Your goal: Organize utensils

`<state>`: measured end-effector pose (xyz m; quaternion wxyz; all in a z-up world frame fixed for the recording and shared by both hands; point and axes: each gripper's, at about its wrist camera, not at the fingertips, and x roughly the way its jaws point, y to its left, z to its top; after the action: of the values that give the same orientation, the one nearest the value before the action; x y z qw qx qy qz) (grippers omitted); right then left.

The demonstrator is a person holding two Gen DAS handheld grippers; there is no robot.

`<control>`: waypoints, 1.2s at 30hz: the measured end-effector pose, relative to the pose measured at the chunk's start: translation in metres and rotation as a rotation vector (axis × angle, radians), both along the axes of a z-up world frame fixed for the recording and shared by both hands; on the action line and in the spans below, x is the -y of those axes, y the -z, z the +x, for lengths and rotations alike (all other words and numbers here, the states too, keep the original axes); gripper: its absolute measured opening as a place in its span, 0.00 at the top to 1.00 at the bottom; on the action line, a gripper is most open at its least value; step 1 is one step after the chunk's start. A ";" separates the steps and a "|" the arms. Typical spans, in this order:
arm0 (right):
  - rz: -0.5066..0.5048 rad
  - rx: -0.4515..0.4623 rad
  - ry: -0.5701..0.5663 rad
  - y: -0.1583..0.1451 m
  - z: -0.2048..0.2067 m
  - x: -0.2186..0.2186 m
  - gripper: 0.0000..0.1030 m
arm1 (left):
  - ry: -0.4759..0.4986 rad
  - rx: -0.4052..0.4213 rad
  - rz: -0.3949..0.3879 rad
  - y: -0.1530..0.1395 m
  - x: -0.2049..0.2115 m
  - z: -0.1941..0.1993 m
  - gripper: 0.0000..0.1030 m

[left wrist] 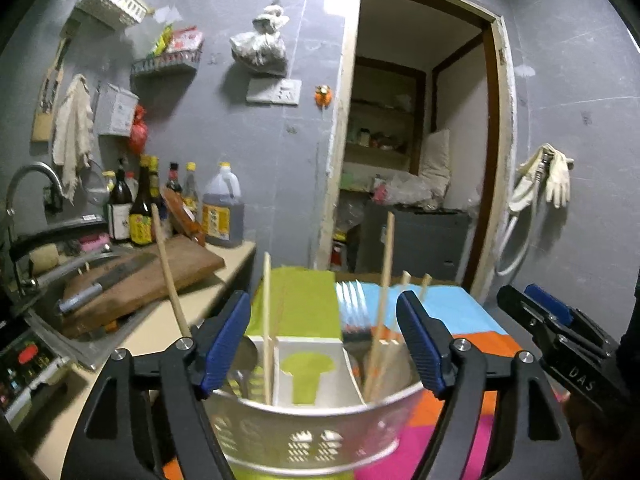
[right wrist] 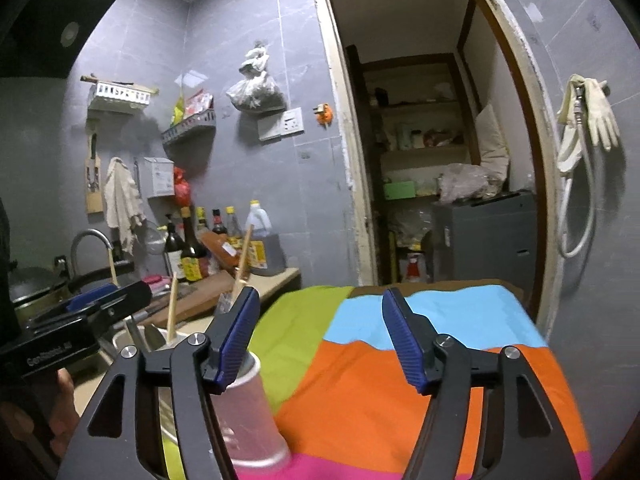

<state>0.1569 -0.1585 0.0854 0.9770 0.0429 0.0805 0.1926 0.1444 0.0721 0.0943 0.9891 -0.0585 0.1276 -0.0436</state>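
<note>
A metal perforated utensil holder (left wrist: 304, 436) with white dividers stands on a striped cloth (left wrist: 452, 308). It holds wooden chopsticks (left wrist: 386, 264), a clear plastic fork (left wrist: 352, 304) and metal spoons (left wrist: 244, 364). My left gripper (left wrist: 324, 344) is open, its fingers on either side of the holder's top, touching nothing. My right gripper (right wrist: 318, 340) is open and empty above the cloth (right wrist: 372, 392); the holder (right wrist: 248, 412) stands just behind its left finger. The right gripper also shows at the edge of the left wrist view (left wrist: 560, 332).
A counter at the left carries a wooden cutting board (left wrist: 140, 280) with a cleaver (left wrist: 104, 280), sauce bottles (left wrist: 180, 208) and a sink tap (left wrist: 32, 180). An open doorway (left wrist: 416, 140) to a storage room lies behind. Gloves and a hose (left wrist: 544, 180) hang at the right.
</note>
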 end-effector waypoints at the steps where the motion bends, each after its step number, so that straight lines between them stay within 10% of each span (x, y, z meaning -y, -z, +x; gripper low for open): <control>1: -0.004 -0.002 0.008 0.000 -0.003 0.004 0.34 | 0.007 -0.010 -0.003 0.002 0.002 -0.001 0.32; 16: -0.058 -0.060 0.145 0.005 -0.054 0.056 0.00 | 0.039 -0.046 -0.021 0.015 0.024 -0.040 0.03; 36: -0.159 -0.059 0.270 0.031 -0.136 0.070 0.00 | -0.020 0.029 0.067 0.035 0.042 -0.113 0.03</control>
<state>0.0211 -0.2288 0.0540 0.9916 -0.0184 0.1175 0.0514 0.0313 0.0302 0.0591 0.9927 -0.0262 0.1142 -0.0300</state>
